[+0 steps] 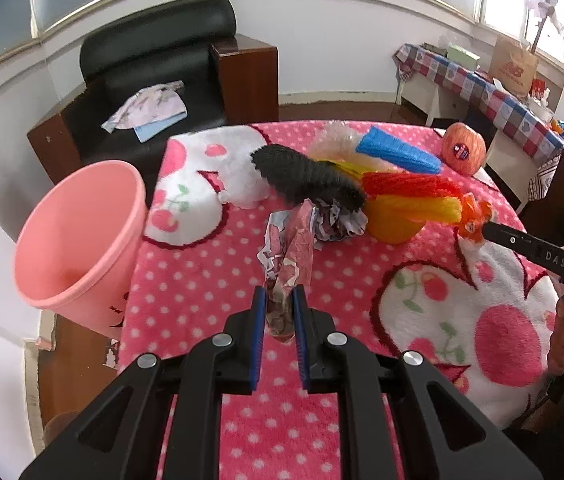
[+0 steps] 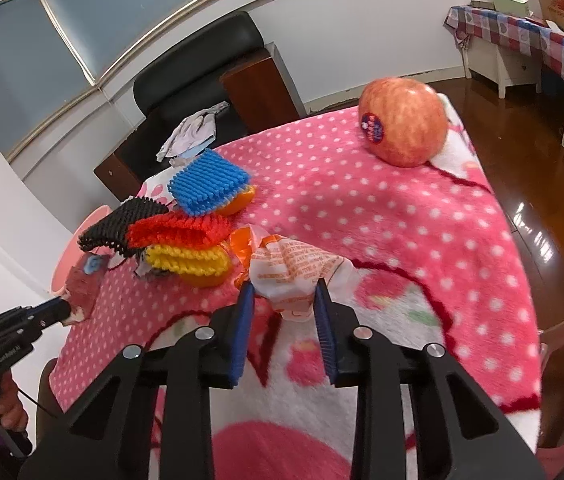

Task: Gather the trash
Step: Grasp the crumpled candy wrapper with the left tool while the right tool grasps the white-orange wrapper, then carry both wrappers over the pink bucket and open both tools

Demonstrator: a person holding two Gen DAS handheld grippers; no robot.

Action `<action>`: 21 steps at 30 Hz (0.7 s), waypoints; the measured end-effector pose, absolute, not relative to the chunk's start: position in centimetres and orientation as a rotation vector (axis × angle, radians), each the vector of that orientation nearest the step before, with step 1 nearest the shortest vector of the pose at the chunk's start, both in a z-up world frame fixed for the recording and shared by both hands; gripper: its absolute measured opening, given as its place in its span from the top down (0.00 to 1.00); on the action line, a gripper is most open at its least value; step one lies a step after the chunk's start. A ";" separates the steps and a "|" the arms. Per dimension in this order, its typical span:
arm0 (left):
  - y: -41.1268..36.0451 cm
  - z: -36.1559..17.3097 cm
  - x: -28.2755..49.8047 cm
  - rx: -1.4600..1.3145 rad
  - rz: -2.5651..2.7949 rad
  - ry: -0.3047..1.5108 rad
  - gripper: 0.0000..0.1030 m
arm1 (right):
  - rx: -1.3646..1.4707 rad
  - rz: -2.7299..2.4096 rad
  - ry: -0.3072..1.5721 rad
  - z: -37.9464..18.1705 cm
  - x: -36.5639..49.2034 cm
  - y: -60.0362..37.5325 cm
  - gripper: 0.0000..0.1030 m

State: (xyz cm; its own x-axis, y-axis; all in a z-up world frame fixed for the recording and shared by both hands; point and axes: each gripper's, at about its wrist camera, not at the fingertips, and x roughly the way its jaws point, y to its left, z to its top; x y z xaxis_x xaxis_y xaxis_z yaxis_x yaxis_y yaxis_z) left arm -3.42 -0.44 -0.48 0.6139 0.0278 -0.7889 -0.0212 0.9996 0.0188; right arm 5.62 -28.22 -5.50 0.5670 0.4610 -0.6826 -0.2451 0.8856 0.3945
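On the table [image 1: 210, 276], under a pink dotted blanket with cherry prints, I have most of the clearing still ahead of me. The biggest thing in reach is the pink bin [image 1: 78, 240], standing just off the table's left edge with its mouth tilted toward me; I can see nothing inside it, though its bottom is partly hidden. Past the middle sits a heap of foam fruit nets, black [image 1: 305, 176], red [image 2: 178, 230], yellow [image 2: 188, 262] and blue [image 2: 208, 182], lying over what look like oranges, with more crumpled paper [image 1: 337, 220] just beside them. An apple [image 2: 401, 122] with a sticker rests alone near the far corner, and I judge it is not trash. My left gripper [image 1: 280, 312] is clamped tight on a crumpled pinkish wrapper [image 1: 289, 248], held up off the blanket and near the bin, so that piece looks ready to drop in. My right gripper [image 2: 283, 292] has its fingers on either side of a white and orange wrapper [image 2: 297, 268]; they appear to press its sides, and the wrapper lies on the blanket. I reckon both wrappers, the loose paper and perhaps the nets remain to be binned.
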 end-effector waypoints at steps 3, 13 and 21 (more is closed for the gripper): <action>-0.4 0.1 -4.3 0.008 0.025 0.891 0.88 | 0.292 0.412 0.866 -5.2 4.8 -29.0 0.72; 0.9 3.1 -7.2 0.001 -0.002 0.794 0.88 | 0.284 0.346 0.778 -1.8 0.5 -30.7 0.72; 5.6 5.4 -8.5 -0.030 0.024 0.682 0.88 | 0.216 0.471 0.726 2.3 -0.3 -24.6 0.72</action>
State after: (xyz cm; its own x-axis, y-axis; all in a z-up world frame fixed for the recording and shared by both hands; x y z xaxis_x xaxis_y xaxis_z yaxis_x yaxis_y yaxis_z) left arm -8.49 5.65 5.39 0.7763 0.0128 -0.6302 -0.0324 0.9993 -0.0196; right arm -0.25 -24.56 2.32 0.6502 0.4840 -0.5856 -0.3374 0.8746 0.3482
